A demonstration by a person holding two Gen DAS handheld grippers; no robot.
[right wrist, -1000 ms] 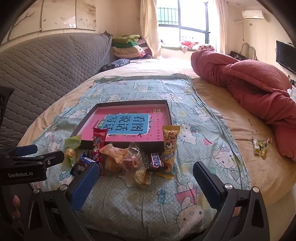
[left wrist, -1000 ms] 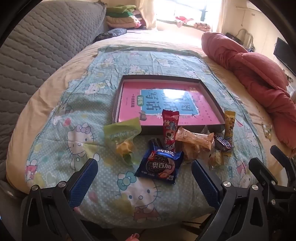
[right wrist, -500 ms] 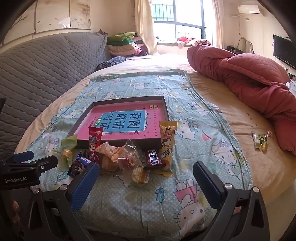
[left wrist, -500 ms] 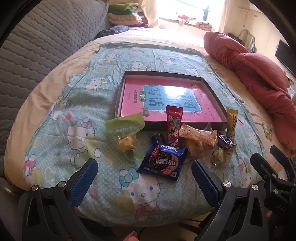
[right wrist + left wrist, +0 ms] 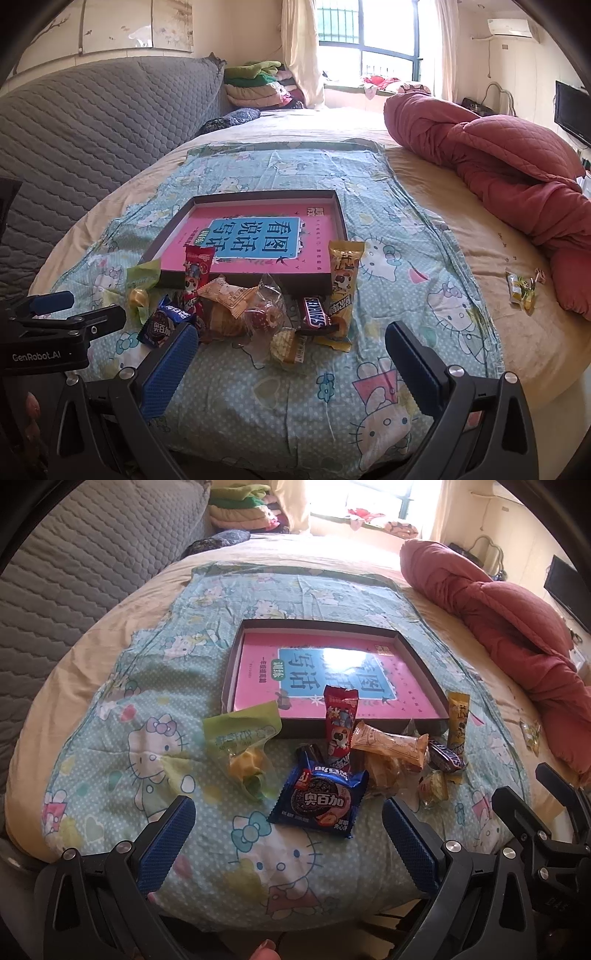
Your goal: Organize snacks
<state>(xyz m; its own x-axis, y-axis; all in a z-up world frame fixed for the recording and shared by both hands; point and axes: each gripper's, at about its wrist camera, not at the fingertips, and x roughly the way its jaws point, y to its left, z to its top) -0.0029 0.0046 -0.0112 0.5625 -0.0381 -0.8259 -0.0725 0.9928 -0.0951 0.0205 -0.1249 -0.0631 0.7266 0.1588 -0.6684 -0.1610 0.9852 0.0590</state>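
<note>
A shallow dark box [image 5: 421, 657] with a pink book inside lies on a Hello Kitty cloth on the bed; it also shows in the right wrist view [image 5: 341, 218]. Several snacks lie piled at its near edge: a blue Oreo pack [image 5: 319, 801], a green packet [image 5: 240, 734], a red packet [image 5: 338, 720], a Snickers bar [image 5: 314, 314] and a yellow bar [image 5: 343, 280]. My left gripper [image 5: 288, 834] is open and empty, just short of the Oreo pack. My right gripper [image 5: 288, 358] is open and empty, near the pile's front.
A red quilt [image 5: 498, 151] lies bunched at the right. A stray candy wrapper [image 5: 521, 291] sits on the bare sheet near it. A grey quilted headboard [image 5: 92, 122] rises at the left. Folded clothes [image 5: 258, 85] are stacked at the far end.
Both grippers have moved slightly forward toward the snack pile. The snacks and box have not moved.
</note>
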